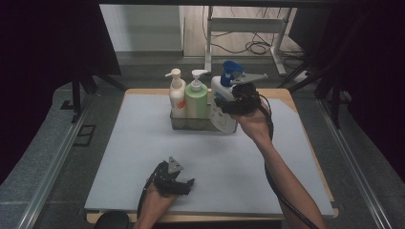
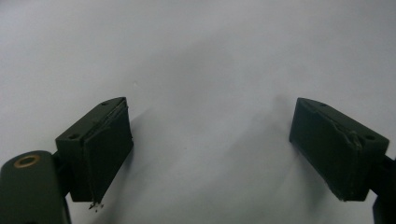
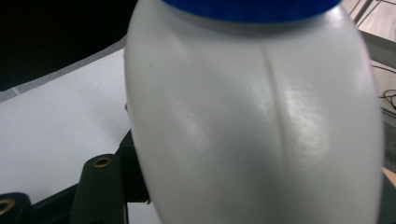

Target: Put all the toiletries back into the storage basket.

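- The room around the rig is dark, with black drapes at both sides; beyond the far edge lies a pale wooden floor [image 1: 239,28] with a grey metal desk frame [image 1: 248,28] and loose black cables [image 1: 258,46] on it.
- Grey padded flooring and metal rails [image 1: 52,162] flank the worktop on both sides.
- The worktop [image 1: 143,162] is a wooden board covered by a smooth pale grey-white mat, bare over most of its near half.
- A clear plastic rectangular bin [image 1: 191,122] stands near the far edge, about the middle of the worktop.
- In that bin stand a white pump bottle with an orange label [image 1: 176,93] at the left and a light green pump bottle [image 1: 196,95] just beside it.
- The white plastic bottle with a blue cap [image 1: 220,88] is at the right end of the bin, tilted, next to the green one; whether its base rests in the bin cannot be told.
- The right gripper [image 1: 228,106] has its jaws clamped on this white bottle [image 3: 252,121]; the right gripper view shows the bottle's body close up between them.
- The left gripper [image 1: 186,185] rests low over the near part of the mat, well apart from the bin; the left gripper view shows its jaws spread wide with bare mat [image 2: 210,70] between them.
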